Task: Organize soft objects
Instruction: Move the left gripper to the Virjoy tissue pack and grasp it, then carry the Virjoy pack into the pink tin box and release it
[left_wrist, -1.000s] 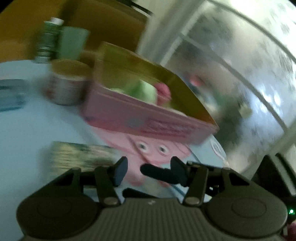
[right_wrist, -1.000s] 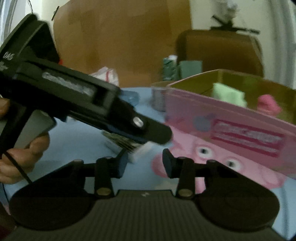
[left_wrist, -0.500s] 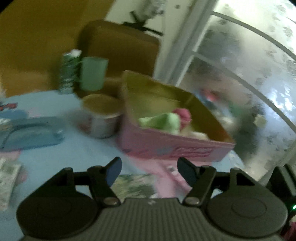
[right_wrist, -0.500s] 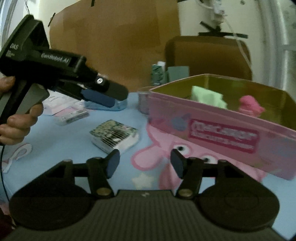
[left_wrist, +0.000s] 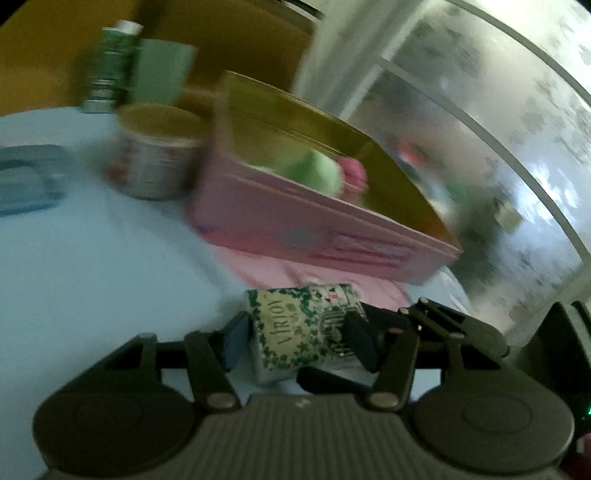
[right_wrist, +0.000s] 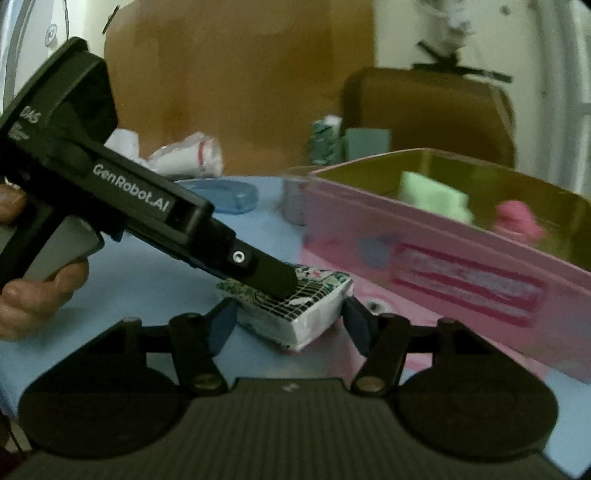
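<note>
While both grippers crowd one tissue pack (left_wrist: 303, 328), the pick-up step is in hand.
Pack lies on the blue surface (left_wrist: 92, 258) just short of the pink box (right_wrist: 443, 258). Left gripper (left_wrist: 295, 339) fingers bracket its sides; contact unclear. Right gripper (right_wrist: 286, 321) fingers stand wide around it, not gripping. Next move, I judge: one gripper closes, lifts, carries it over the box wall beside the green cloth (right_wrist: 432, 195).

A small soft pack (left_wrist: 301, 328) with green and white leaf print is seen lying flat on the blue cloth, just in front of the pink box (right_wrist: 443, 258). The box is open. A light green soft thing (right_wrist: 432, 195) and a pink one (right_wrist: 517, 219) are seen inside it.
</note>
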